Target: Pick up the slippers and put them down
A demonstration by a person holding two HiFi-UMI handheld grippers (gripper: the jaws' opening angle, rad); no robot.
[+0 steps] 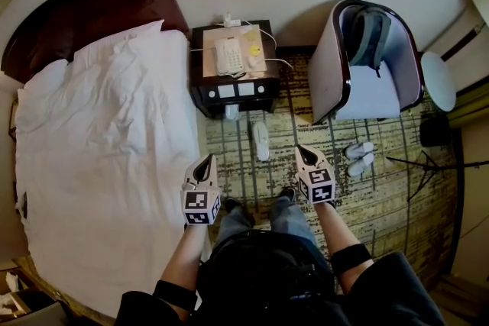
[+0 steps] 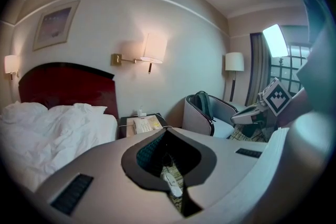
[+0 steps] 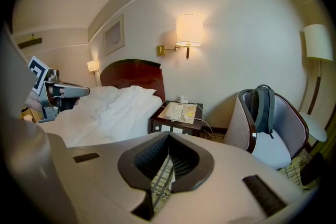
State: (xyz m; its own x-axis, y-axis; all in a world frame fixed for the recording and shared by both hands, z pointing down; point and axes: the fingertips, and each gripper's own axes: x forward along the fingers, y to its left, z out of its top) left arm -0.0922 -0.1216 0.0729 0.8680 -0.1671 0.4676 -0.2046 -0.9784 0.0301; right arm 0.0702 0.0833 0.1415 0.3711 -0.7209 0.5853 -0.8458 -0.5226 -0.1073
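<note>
Hovering shut & empty above the patterned green-beige carpet, left gripper and right gripper point ahead, side by side. Nearest target: one white cloth slipper on the carpet ahead, just before the dark wooden nightstand; a white slipper pair lies farther right by the pale curved armchair. Imo: spread jaws first, dip low, pinch the upper's edge, not the sole.

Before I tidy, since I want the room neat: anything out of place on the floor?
One white slipper lies alone on the carpet before the nightstand, apart from the neat pair beside the armchair.
</note>
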